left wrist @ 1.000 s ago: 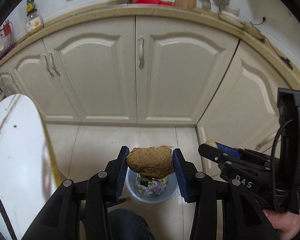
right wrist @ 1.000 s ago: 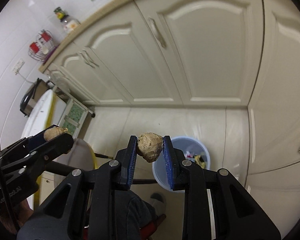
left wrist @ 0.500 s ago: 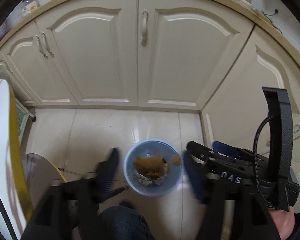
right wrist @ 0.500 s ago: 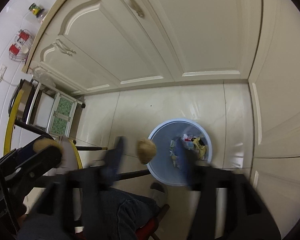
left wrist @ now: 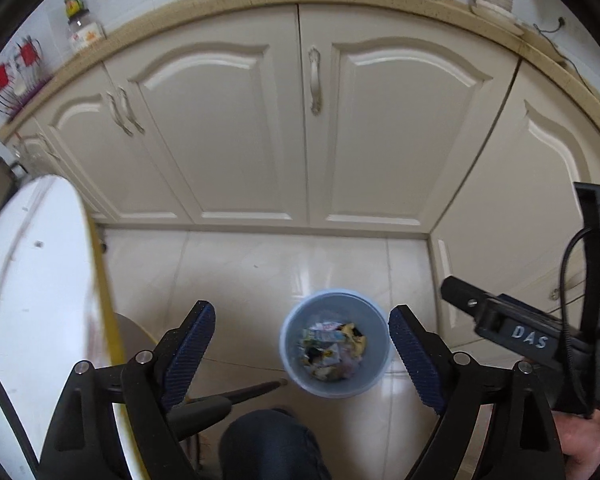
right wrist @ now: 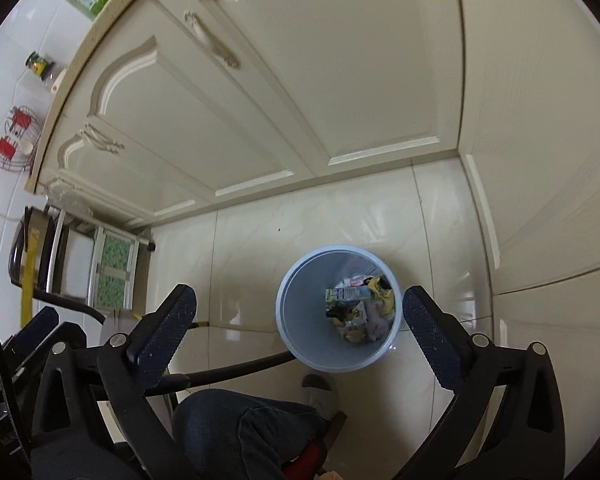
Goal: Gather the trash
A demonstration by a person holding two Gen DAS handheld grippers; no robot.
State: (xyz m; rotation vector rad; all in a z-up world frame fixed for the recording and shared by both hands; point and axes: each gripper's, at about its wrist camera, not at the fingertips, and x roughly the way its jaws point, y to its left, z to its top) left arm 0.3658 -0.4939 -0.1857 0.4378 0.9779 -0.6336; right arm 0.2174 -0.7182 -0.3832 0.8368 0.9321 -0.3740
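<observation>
Hovering above the glossy cream tiled floor (left wrist: 260, 264), the left gripper (left wrist: 302, 354) and the right gripper (right wrist: 300, 326) both stand wide with nothing between their ribbed blue pads, their jaws having just been opening. Directly below and between the fingers of each sits the round pale-blue plastic waste bin (left wrist: 296, 376), upright, with mixed paper and wrapper trash (right wrist: 360, 312) lying in its bottom. Beyond the grippers stand cream panelled cabinet doors (left wrist: 400, 132), and a person's dark-trousered knee (right wrist: 236, 428) shows beneath them.
</observation>
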